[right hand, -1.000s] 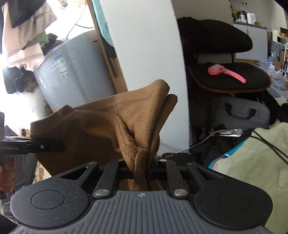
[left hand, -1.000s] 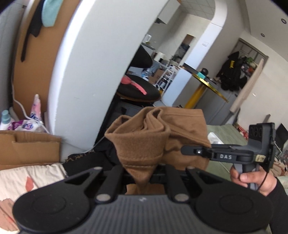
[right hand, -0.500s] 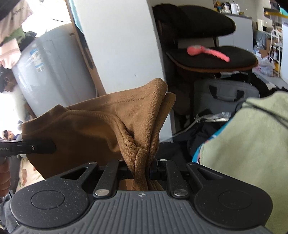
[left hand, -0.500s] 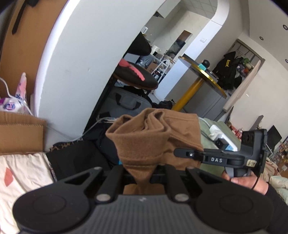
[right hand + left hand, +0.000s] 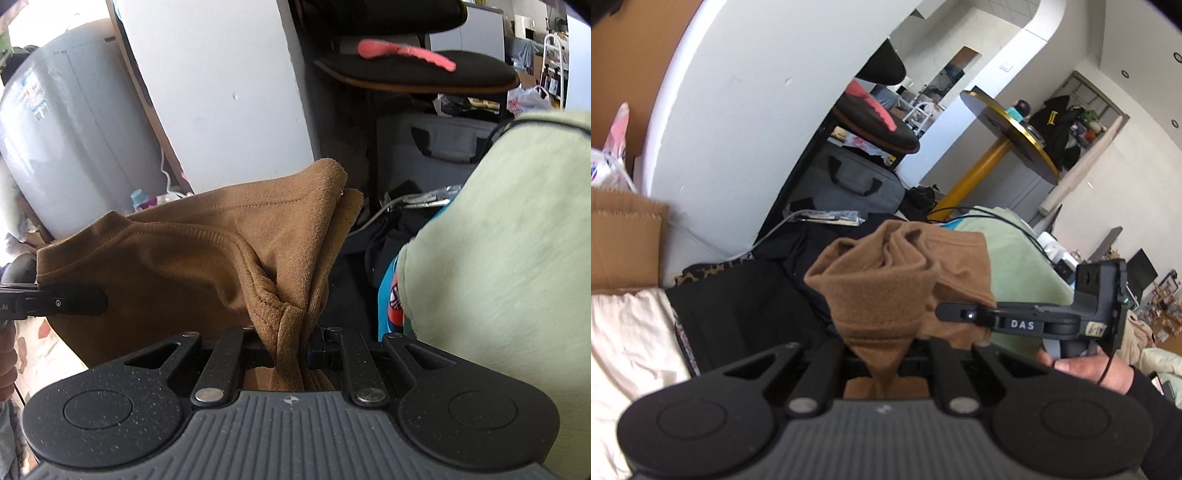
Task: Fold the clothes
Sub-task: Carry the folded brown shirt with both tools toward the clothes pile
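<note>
Brown fabric: a tan-brown fleece garment (image 5: 886, 295) hangs bunched between the two grippers, one gathered end in each.
Left gripper: the left gripper (image 5: 882, 363) is clenched on a pinched wad of the garment; the cloth fans upward and forward from the jaws into thick folds.
Right gripper: the right gripper (image 5: 286, 349) grips another twisted bunch of the same garment, a stitched hem running up and to the left from the jaws.
Span between jaws: seen from the right wrist, the cloth stretches leftward from the jaws to the other gripper's black finger (image 5: 70, 301), which presses on the far edge of the fabric.
Right gripper from the left wrist: its body, lettered DAS, sits to the right of the left jaws, its finger against the brown cloth, held by a hand (image 5: 1082, 365) in a black sleeve (image 5: 1152, 413).
Ahead of the left jaws: black clothing (image 5: 746, 310) lies beyond and to the left; a pale green blanket (image 5: 1015, 258) lies beyond and to the right.
Beside the right jaws: the same green blanket fills the space to the right, with a patch of blue printed cloth (image 5: 391, 295) just at its edge.
Further ahead: a white pillar (image 5: 221, 92), a grey bag (image 5: 857, 181) and a black chair seat (image 5: 424, 74) bearing a pink object (image 5: 402, 53).
</note>
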Action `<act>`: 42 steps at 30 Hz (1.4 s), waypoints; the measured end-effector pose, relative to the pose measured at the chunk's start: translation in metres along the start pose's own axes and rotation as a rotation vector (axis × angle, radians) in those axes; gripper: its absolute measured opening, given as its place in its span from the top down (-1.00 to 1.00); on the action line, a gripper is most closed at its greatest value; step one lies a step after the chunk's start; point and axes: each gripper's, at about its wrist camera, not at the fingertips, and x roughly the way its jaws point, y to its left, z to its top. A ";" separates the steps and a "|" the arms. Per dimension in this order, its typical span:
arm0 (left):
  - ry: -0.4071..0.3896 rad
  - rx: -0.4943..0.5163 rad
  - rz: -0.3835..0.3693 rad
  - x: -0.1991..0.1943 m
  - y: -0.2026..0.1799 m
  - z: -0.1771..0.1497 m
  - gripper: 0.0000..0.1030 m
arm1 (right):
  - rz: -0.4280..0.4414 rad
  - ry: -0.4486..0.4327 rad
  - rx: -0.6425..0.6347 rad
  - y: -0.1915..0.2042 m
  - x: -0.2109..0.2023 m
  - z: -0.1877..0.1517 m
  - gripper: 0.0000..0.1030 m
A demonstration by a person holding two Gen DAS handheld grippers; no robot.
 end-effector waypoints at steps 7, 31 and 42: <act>-0.007 -0.019 0.000 0.014 0.023 -0.008 0.87 | -0.005 0.026 0.004 -0.009 0.034 -0.010 0.76; -0.020 0.038 0.114 0.073 0.099 0.025 0.88 | -0.081 0.029 -0.013 -0.032 0.125 0.002 0.73; -0.024 0.041 0.208 0.106 0.151 0.030 0.88 | -0.103 0.066 -0.109 -0.029 0.175 0.016 0.70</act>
